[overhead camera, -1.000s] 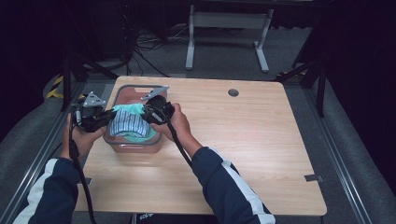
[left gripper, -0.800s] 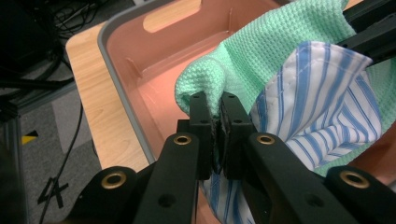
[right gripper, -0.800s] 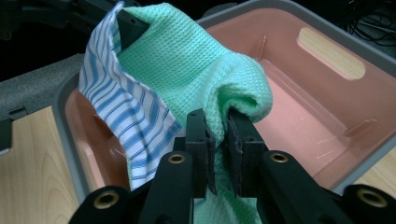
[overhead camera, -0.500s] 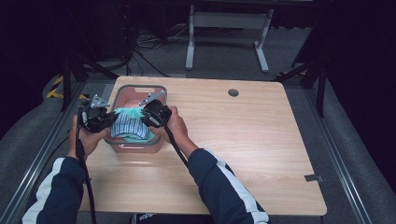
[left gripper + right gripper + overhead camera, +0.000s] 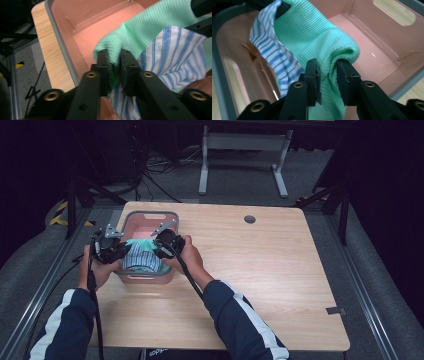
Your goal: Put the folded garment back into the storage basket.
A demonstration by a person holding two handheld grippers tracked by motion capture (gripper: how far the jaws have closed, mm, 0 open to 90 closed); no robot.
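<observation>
A pink bin (image 5: 150, 217) with a grey rim stands at the table's left. Inside it hangs a bundle of cloth: a mint green knit cloth (image 5: 312, 32) folded together with a blue-and-white striped cloth (image 5: 172, 52). My left gripper (image 5: 115, 56) is shut on the green cloth's fold at the bundle's left end (image 5: 122, 251). My right gripper (image 5: 327, 66) is shut on a thick fold of green cloth at the right end (image 5: 157, 247). The bundle (image 5: 141, 257) stretches between both grippers, inside the bin's near half. Pink floor (image 5: 95, 30) shows bare beyond the cloth.
The wooden table (image 5: 260, 270) stretches open to the right of the bin, with a round cable hole (image 5: 250, 219) near its far edge. The bin's handle cut-outs (image 5: 393, 11) show in its end walls. Metal rails and dark floor flank the table.
Both grippers have come down and toward the person with the cloth bundle, lowering it into the near part of the bin. Each grip stays shut.
</observation>
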